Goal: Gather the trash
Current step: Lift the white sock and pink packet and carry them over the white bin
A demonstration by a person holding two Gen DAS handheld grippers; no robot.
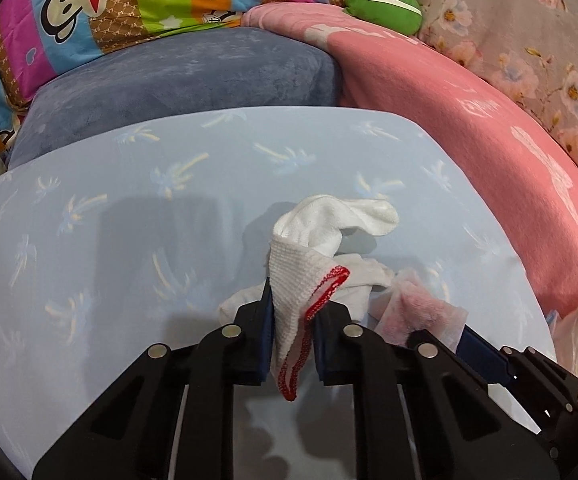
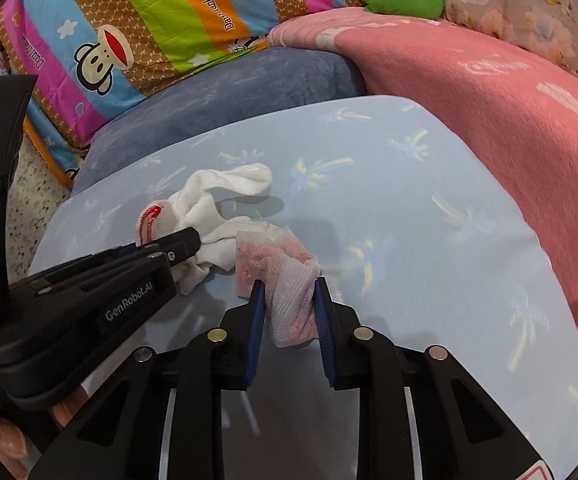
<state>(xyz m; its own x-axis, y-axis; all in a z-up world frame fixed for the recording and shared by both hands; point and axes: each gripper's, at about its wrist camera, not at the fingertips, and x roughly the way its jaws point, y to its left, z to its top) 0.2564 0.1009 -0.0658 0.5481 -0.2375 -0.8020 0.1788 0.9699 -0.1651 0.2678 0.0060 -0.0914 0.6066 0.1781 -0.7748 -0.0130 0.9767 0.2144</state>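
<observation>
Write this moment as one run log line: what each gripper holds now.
left gripper: shut on red-edged white cloth | right gripper: shut on pink-stained tissue | surface: blue patterned table

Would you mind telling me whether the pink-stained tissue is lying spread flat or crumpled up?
Crumpled. The pink-stained tissue is bunched into wrinkled folds, pinched between the pads of the right gripper above the blue patterned surface.

Left gripper pinching the white glove on our blue board

We see our left gripper (image 1: 291,310) clamped on the red-trimmed cuff of a white knit glove (image 1: 309,268) over the light blue palm-print board (image 1: 89,220). Just beside it lies a pink-stained tissue (image 1: 421,312), with the right gripper (image 1: 485,354) at it. A pink blanket (image 1: 469,128) borders the board.
</observation>
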